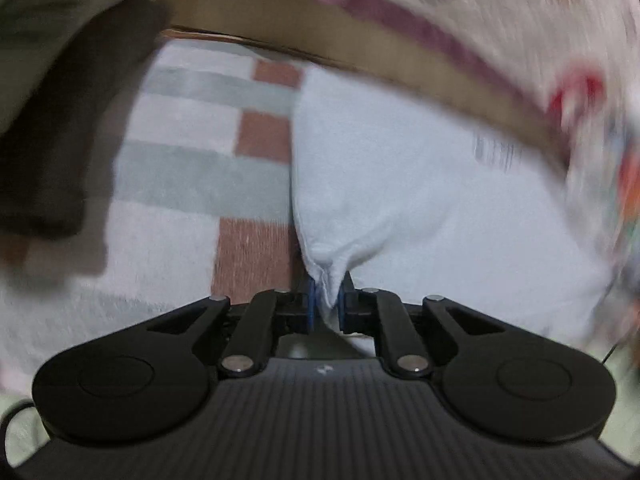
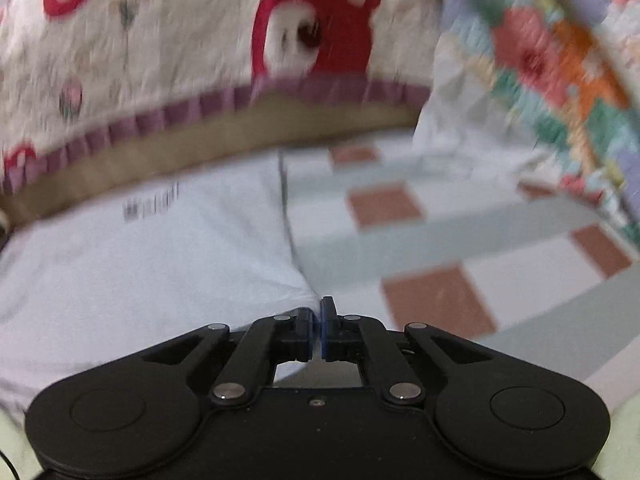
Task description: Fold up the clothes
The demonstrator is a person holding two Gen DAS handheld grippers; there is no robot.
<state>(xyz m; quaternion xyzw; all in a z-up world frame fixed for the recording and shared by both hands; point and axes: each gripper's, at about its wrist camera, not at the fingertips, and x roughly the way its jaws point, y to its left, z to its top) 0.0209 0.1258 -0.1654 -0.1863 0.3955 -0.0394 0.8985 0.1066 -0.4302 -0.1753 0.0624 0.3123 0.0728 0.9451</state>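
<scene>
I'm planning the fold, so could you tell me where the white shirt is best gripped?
At its two near corners, from the near edge. The shirt lies flat on the checked sheet, so only its edges give pinchable cloth. The left gripper is shut on a bunched corner; the right gripper appears to pinch the opposite corner.

Black gripper (image 1: 327, 300), blue pads (image 1: 311, 300), silver screws

Motion blur smeared both views. On the white garment (image 1: 420, 200), the dark printed mark (image 1: 496, 152) at 2 o'clock was unreadable. The garment's pinched corner vanished between the pads of the left hand-held gripper (image 1: 327, 300). A dark shape (image 1: 68, 128) at 9 o'clock was too blurred to identify. The patterned quilt (image 2: 560, 72) was cut off at 2 o'clock in the right view.
</scene>
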